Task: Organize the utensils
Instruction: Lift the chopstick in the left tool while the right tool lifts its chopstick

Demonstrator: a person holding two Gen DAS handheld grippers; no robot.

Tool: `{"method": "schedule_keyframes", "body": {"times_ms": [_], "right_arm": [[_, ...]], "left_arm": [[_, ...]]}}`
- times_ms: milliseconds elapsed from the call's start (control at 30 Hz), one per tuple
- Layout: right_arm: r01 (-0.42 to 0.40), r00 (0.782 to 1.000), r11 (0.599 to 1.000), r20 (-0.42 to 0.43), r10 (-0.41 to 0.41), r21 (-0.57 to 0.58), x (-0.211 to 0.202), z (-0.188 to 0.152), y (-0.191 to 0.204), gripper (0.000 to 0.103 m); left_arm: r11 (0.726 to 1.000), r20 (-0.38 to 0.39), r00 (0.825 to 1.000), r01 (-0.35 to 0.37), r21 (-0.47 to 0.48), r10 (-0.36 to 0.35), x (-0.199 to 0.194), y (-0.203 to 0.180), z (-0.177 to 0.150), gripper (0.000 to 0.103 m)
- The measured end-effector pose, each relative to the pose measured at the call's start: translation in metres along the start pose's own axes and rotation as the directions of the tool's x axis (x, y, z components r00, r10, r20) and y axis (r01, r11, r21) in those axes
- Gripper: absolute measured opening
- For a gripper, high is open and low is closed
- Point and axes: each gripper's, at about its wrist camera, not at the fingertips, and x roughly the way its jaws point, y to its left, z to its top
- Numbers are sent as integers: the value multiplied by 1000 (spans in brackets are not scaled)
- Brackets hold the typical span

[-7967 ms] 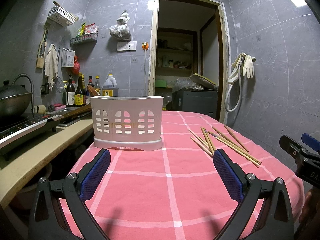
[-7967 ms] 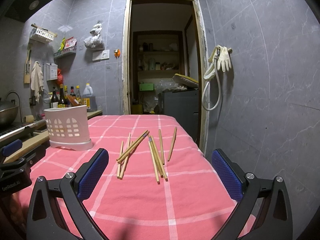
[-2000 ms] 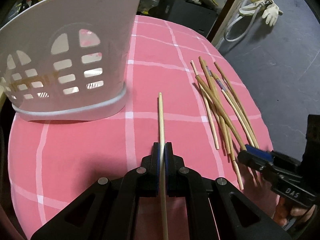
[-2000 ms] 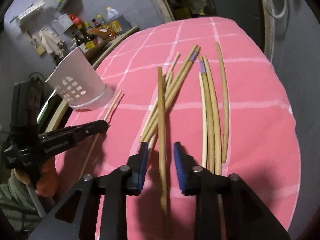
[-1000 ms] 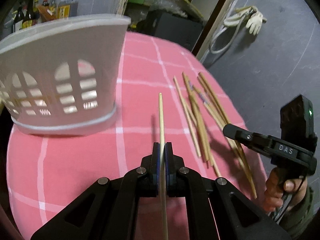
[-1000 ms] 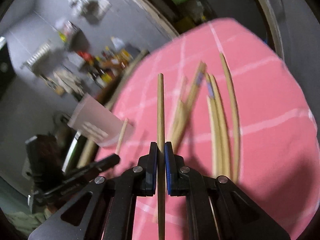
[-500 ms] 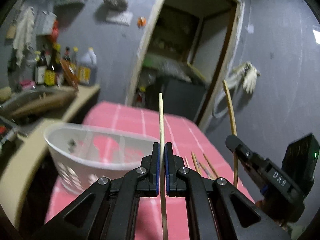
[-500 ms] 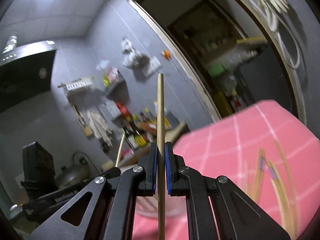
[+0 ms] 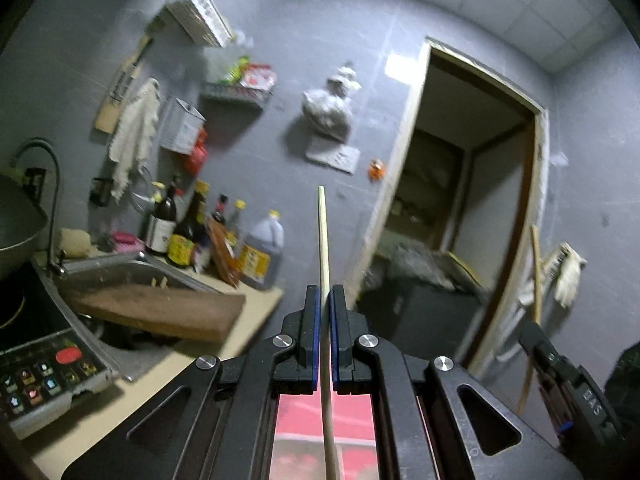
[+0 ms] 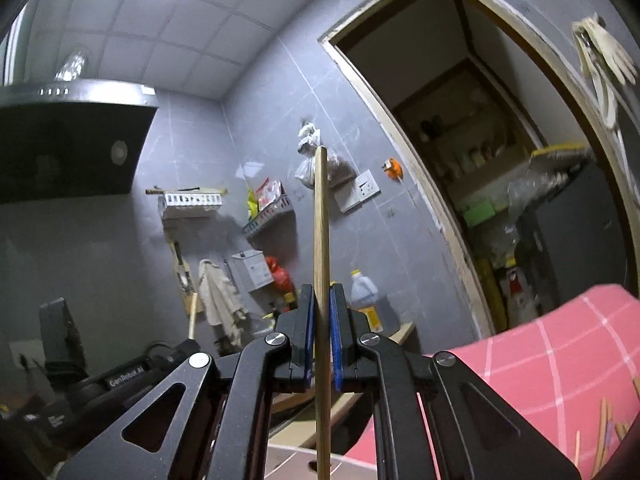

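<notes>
L gripper [image 9: 325,300]: your jaws are clamped tight on a pale chopstick [image 9: 322,236]; stick runs straight out between the blue pads [image 9: 315,320], tip up against the grey wall.
R gripper [image 10: 322,300]: also pinched narrow on a darker chopstick [image 10: 320,220]; stick stands up thru the pads, tip in front of the hanging plastic bag [image 10: 308,160].
Cross-view: from L cam you see the R gripper [image 9: 560,376] at lower right w/ its stick [image 9: 536,280] upright by the door frame; from R cam the L gripper [image 10: 132,376] sits lower left, its stick [image 10: 193,316] poking up.
Loose chopsticks [image 10: 608,428]: a few on the pink tablecloth [image 10: 560,360], far right edge of R view, partly cut off.
Holder: pale rim [image 10: 288,450] just visible under the R gripper, bottom of frame; can't tell more.
Table under L: only a pink strip [image 9: 296,412] seen thru the gripper frame.
Bkgd: oil bottles [image 9: 224,240], sink [image 9: 120,276], cutting board [image 9: 160,312] on counter left; doorway [image 9: 460,200] right.
</notes>
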Motion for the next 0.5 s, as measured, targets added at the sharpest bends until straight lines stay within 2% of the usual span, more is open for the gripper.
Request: {"method": "schedule_keyframes", "body": {"times_ms": [133, 300, 500], "right_arm": [[24, 999, 999, -21, -25, -28, 10, -15, -4, 6], [44, 998, 999, -32, -45, -32, 9, -26, -12, 7], [47, 999, 998, -12, -48, -44, 7, -25, -11, 7]], "left_arm": [[999, 29, 999, -34, -5, 34, 11, 8, -9, 3], [998, 8, 999, -50, 28, 50, 16, 3, -34, 3], [997, -34, 998, -55, 54, 57, 24, -2, -55, 3]]}}
